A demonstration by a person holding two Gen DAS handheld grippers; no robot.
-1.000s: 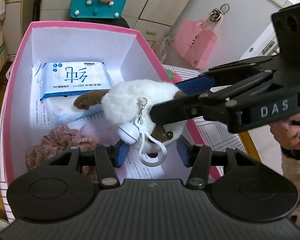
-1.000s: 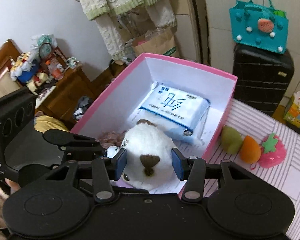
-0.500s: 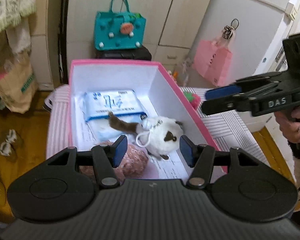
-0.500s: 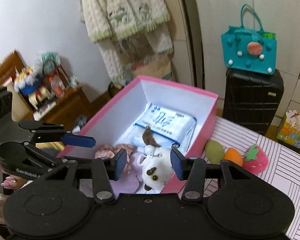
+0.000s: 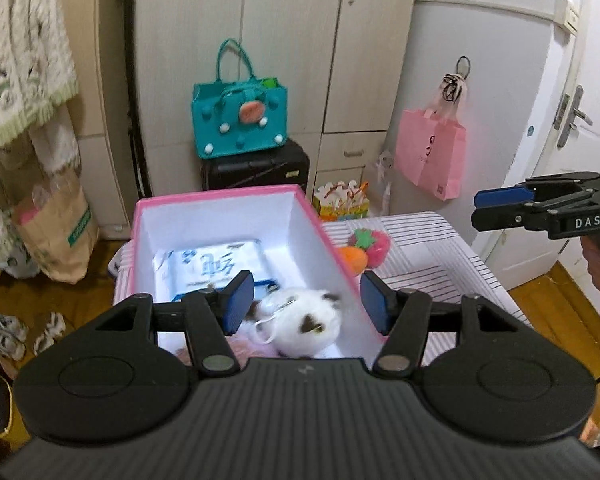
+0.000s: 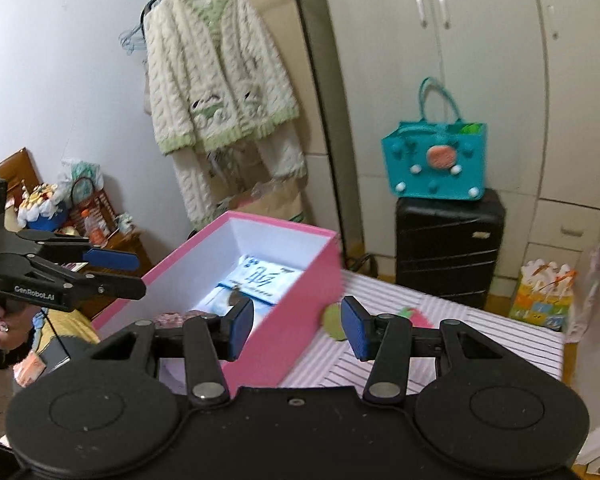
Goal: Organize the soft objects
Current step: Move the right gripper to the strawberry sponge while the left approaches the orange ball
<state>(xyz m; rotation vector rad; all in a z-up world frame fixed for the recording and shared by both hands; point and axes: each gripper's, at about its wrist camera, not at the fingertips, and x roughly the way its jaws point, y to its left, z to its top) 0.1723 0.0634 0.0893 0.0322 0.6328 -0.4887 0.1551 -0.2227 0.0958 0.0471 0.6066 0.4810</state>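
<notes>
Two handheld grippers hover above a pink box (image 5: pixel 320 228) on a striped table (image 5: pixel 440 248), both tilted downward. The left gripper (image 5: pixel 306 300) has its jaws apart and empty; so does the right gripper (image 6: pixel 297 326) (each shows blue pads). Inside the box lie one white plush toy (image 5: pixel 304 320), one blue tissue pack (image 5: pixel 212 264) and one pink floral cloth (image 6: pixel 172 317). Three soft toy fruits (image 5: pixel 364 246) sit beside the box.

Black claw (image 5: pixel 306 300), blue pads (image 5: pixel 238 302)
</notes>
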